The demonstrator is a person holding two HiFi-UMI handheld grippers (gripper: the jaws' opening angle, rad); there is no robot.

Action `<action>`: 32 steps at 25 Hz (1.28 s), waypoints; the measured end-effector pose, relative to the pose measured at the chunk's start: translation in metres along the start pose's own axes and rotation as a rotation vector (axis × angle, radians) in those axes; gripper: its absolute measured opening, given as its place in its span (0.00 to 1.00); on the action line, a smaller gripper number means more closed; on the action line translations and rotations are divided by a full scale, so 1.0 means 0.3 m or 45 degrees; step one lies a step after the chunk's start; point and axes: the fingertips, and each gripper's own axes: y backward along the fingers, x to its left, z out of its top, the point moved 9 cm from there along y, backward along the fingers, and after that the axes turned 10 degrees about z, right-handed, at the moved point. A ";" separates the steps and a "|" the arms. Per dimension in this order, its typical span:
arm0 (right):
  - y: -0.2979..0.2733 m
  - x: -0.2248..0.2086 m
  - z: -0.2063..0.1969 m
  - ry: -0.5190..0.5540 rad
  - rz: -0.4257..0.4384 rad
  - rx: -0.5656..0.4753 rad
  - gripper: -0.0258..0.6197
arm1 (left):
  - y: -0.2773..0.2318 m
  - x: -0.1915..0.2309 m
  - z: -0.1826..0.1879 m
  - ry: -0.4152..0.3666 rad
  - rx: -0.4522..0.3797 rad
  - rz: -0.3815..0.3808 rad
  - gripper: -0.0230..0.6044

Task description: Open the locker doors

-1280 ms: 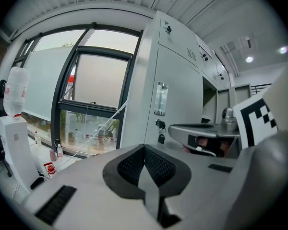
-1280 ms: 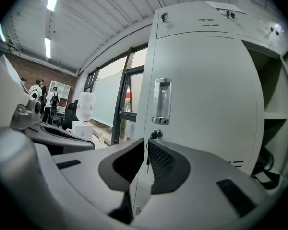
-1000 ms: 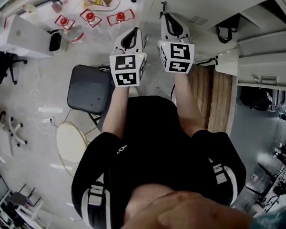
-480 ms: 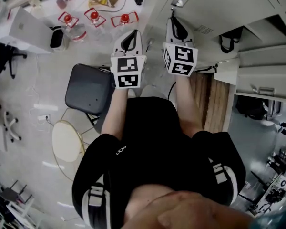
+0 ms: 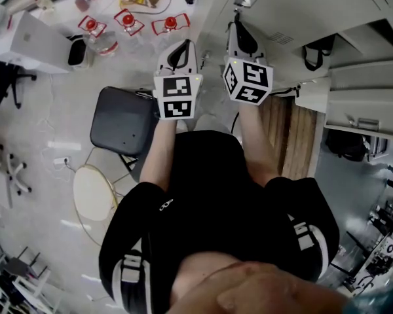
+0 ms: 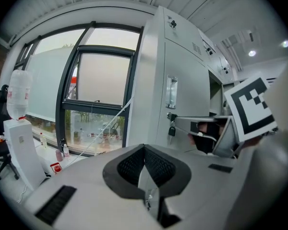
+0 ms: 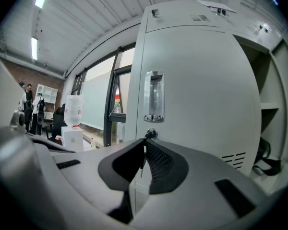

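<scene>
A grey locker door stands closed in front of me, with a chrome handle recess and a lock with a key below it. My right gripper is shut, its tips meeting on that key. In the left gripper view the right gripper reaches the same lock from the right. From above, my right gripper touches the locker front. My left gripper hovers beside it to the left, away from the door. Its jaws are shut on nothing.
To the right of the door, open lockers hold a black bag. A wooden bench lies below them. A black chair and a round stool stand at my left. A water dispenser stands by the window.
My right gripper has rolled a little about its own line while staying at the lock. The left gripper has kept its place.
</scene>
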 end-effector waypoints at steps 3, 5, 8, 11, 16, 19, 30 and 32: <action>0.000 -0.007 -0.004 -0.108 0.027 -0.032 0.09 | -0.002 0.004 -0.003 -0.002 0.006 0.000 0.05; 0.000 -0.012 -0.008 -0.184 0.048 -0.056 0.08 | -0.004 0.011 -0.004 0.001 0.007 0.006 0.05; 0.002 -0.019 -0.015 -0.273 0.073 -0.088 0.08 | -0.004 0.018 -0.006 0.005 0.007 0.011 0.05; 0.003 -0.029 -0.022 -0.366 0.110 -0.128 0.08 | -0.008 0.017 -0.009 0.007 0.009 0.013 0.05; 0.004 -0.047 -0.035 -0.532 0.176 -0.190 0.08 | -0.013 0.014 -0.009 0.000 0.010 0.017 0.05; 0.004 -0.054 -0.042 -0.613 0.206 -0.222 0.08 | -0.015 0.013 -0.008 0.000 0.010 0.019 0.05; 0.005 -0.074 -0.068 -0.908 0.303 -0.345 0.08 | -0.021 0.004 0.001 -0.003 0.005 0.020 0.05; 0.004 -0.074 -0.075 -0.964 0.319 -0.362 0.08 | -0.020 0.003 0.001 -0.004 0.005 0.018 0.05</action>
